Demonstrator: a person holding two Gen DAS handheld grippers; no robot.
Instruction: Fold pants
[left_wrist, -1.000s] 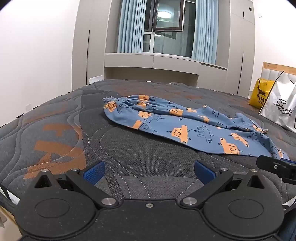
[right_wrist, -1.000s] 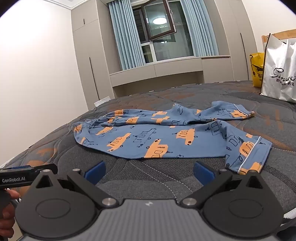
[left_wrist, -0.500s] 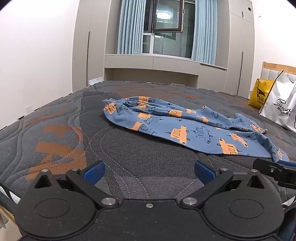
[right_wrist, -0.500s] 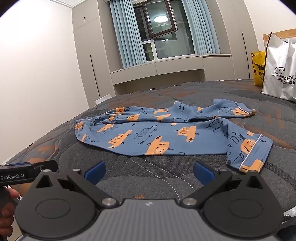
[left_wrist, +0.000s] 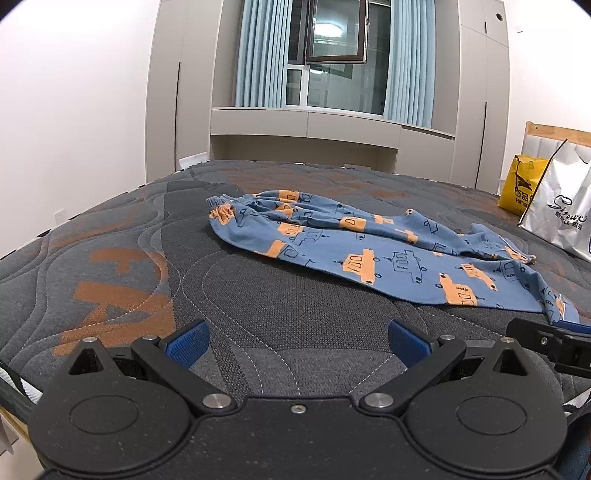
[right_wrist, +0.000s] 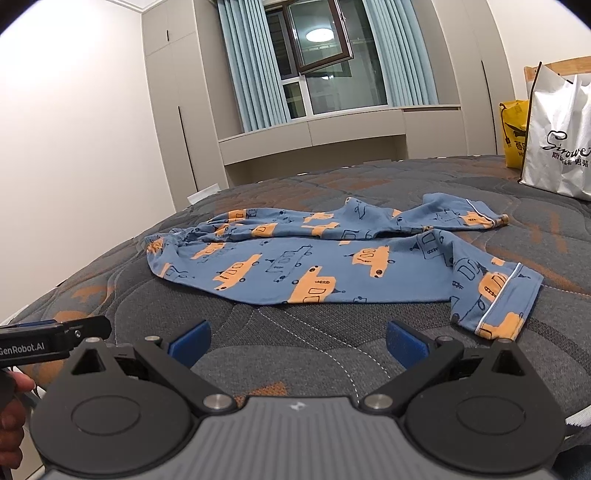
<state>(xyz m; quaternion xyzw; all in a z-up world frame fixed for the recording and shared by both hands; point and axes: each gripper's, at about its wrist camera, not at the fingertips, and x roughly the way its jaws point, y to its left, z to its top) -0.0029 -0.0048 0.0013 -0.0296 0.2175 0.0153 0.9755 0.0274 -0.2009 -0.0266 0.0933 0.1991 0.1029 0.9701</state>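
Blue pants (left_wrist: 362, 251) with orange car prints lie spread on the dark grey mattress (left_wrist: 277, 306), waistband at the left, leg cuffs at the right. They also show in the right wrist view (right_wrist: 332, 262), with the near cuff (right_wrist: 498, 310) closest. My left gripper (left_wrist: 297, 341) is open and empty, over the mattress short of the pants. My right gripper (right_wrist: 297, 341) is open and empty, just short of the pants' near edge. Each gripper's side shows in the other's view.
A white shopping bag (right_wrist: 557, 136) and a yellow bag (right_wrist: 513, 129) stand on the mattress at the far right by the headboard. A window with blue curtains (left_wrist: 332, 59) and wardrobes lie beyond the bed. The mattress edge (left_wrist: 22, 391) drops off at left.
Both grippers have moved a little forward toward the pants and tilted slightly up. Both stay open. The pants have not moved.
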